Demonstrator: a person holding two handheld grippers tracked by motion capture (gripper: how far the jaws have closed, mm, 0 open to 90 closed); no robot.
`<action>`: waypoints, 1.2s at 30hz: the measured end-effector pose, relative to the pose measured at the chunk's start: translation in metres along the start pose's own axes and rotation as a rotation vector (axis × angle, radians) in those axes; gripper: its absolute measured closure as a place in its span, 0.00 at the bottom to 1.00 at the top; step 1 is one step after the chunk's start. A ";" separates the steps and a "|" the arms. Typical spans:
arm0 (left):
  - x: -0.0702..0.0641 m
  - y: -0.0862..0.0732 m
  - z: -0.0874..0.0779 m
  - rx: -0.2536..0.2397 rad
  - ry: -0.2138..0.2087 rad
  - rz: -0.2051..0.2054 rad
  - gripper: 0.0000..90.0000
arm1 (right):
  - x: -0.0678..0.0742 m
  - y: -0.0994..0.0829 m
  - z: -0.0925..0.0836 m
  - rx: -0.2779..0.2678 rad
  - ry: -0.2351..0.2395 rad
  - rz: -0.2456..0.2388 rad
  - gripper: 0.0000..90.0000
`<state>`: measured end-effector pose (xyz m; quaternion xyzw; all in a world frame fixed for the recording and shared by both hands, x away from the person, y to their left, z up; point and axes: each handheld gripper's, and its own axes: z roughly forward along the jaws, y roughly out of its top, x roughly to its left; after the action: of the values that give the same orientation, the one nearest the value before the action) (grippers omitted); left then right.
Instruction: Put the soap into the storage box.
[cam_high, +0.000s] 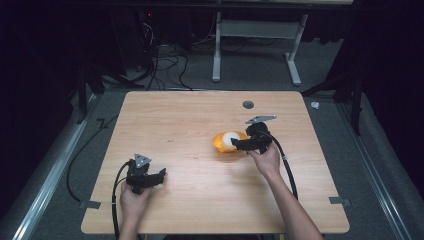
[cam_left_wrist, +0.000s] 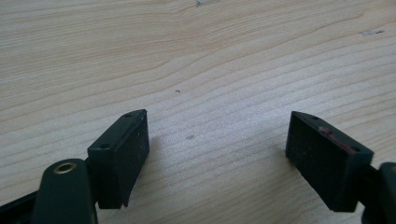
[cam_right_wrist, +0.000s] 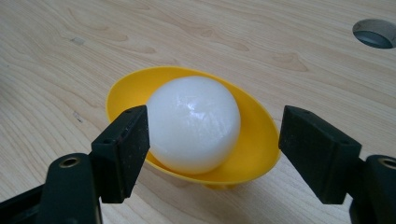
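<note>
Nearest the lens in the right gripper view stand the two black jaws of the right gripper (cam_right_wrist: 212, 140), spread apart and set to either side of a glossy white ball (cam_right_wrist: 194, 123) that sits in a shallow yellow plastic bowl (cam_right_wrist: 257, 140). The left-hand pad in that view lies just beside the ball, perhaps grazing it, though contact cannot be made out for certain; the right-hand pad stands well clear, out past the bowl's rim. The ball is therefore between the tongs but not pinched. It seems the bowl is there to keep the round ball from rolling off across the pale wooden table (cam_high: 190, 115), and the gripper comes in low and roughly level so that the pads can meet the ball at its widest part, above the bowl's edge.

From the high view, the bowl (cam_high: 220, 142) with the ball (cam_high: 230, 138) lies right of the table's middle, and the right gripper (cam_high: 239, 144) reaches it from the person's right side, the hand behind it.

The left gripper (cam_high: 161, 175) rests near the table's front left, well apart from the bowl. Its own view shows its jaws spread wide over bare wood grain with nothing between them, which suggests it is parked out of the way while the right hand works.
</note>
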<state>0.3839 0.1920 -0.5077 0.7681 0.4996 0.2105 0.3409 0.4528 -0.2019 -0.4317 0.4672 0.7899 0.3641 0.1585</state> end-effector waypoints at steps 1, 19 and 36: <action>0.000 0.000 0.000 0.000 0.000 0.000 0.24 | -0.001 0.000 -0.002 -0.002 -0.002 0.001 0.29; 0.000 0.000 0.000 0.000 0.000 0.000 0.24 | -0.004 -0.002 -0.016 -0.014 -0.007 0.001 0.29; 0.000 0.000 0.000 0.000 0.000 0.000 0.24 | -0.007 -0.006 -0.030 -0.024 -0.022 0.004 0.29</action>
<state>0.3839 0.1919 -0.5077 0.7682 0.4995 0.2106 0.3408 0.4352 -0.2225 -0.4159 0.4710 0.7827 0.3687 0.1721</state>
